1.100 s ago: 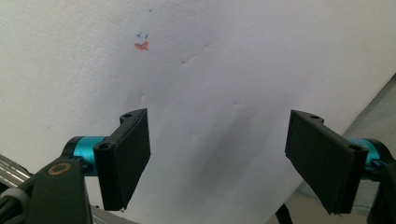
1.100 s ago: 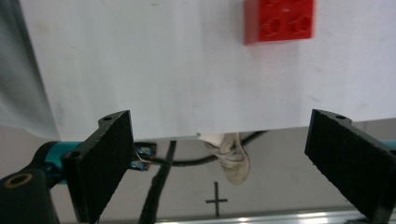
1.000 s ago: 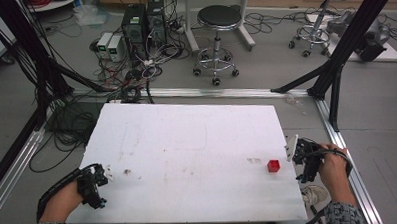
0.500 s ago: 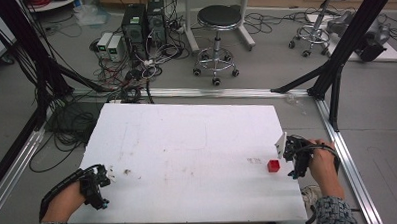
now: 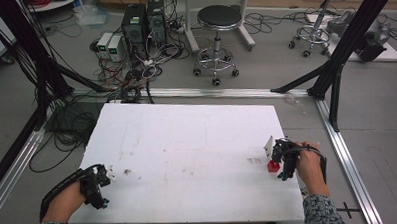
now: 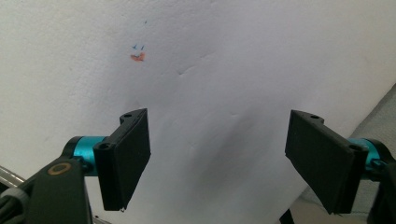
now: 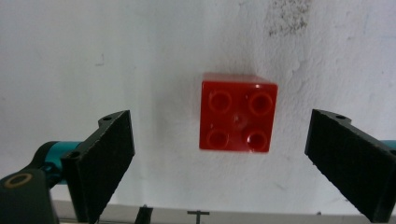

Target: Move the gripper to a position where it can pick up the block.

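A small red square brick (image 5: pixel 273 166) with studs on top lies on the white table (image 5: pixel 187 142) near its right front. My right gripper (image 5: pixel 281 165) hovers just above and beside it, jaws open. In the right gripper view the red brick (image 7: pixel 238 112) sits on the table between and a little beyond the two wide-apart pads (image 7: pixel 105 158), touching neither. My left gripper (image 5: pixel 103 185) rests at the table's left front corner, open, with nothing between its pads (image 6: pixel 126 154) but bare white surface.
A small orange and blue smudge (image 6: pixel 137 56) marks the table ahead of the left gripper. Grey scuffs (image 5: pixel 254 160) lie left of the brick. Beyond the table stand aluminium frame rails (image 5: pixel 211 92), black stools (image 5: pixel 218 18) and tangled cables (image 5: pixel 135 79).
My right gripper has moved leftward from the table's right edge until its open jaws stand over the red brick. The left gripper has barely shifted.
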### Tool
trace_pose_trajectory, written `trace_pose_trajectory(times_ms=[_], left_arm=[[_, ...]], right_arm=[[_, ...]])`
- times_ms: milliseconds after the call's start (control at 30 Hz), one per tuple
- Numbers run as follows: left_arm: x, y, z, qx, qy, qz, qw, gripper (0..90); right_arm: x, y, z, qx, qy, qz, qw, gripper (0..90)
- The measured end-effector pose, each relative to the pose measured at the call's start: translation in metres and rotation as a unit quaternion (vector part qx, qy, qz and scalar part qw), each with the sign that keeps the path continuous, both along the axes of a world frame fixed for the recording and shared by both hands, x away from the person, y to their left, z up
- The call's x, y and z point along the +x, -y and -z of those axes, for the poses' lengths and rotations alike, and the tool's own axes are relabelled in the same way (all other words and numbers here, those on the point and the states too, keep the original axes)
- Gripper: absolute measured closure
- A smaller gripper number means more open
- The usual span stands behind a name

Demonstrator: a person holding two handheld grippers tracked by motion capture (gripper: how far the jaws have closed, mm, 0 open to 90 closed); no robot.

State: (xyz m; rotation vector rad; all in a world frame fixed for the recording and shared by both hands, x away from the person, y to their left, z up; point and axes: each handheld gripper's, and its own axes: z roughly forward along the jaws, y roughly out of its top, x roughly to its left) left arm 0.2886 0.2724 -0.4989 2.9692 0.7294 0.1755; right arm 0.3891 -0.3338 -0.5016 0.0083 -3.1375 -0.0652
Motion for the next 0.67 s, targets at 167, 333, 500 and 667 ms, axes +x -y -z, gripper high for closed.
trace_pose_trajectory(times_ms=[167,333,500,667], left_arm=[[0.000,0.000,0.000,-0.001,-0.001,0.001,1.0000,22.5],[0.000,0.000,0.001,-0.002,-0.003,0.001,1.0000,22.5],[0.001,-0.001,0.001,-0.002,-0.003,-0.001,1.0000,22.6],[0.000,-0.001,0.000,-0.006,0.000,-0.001,1.0000,22.6]], right_arm=[[0.004,-0.006,0.006,-0.005,-0.002,-0.007,1.0000,7.5],[0.004,-0.009,0.011,-0.004,-0.005,-0.004,1.0000,7.5],[0.004,-0.008,0.012,-0.002,-0.007,-0.005,1.0000,7.5],[0.003,-0.007,0.010,0.002,-0.004,-0.002,1.0000,7.5]])
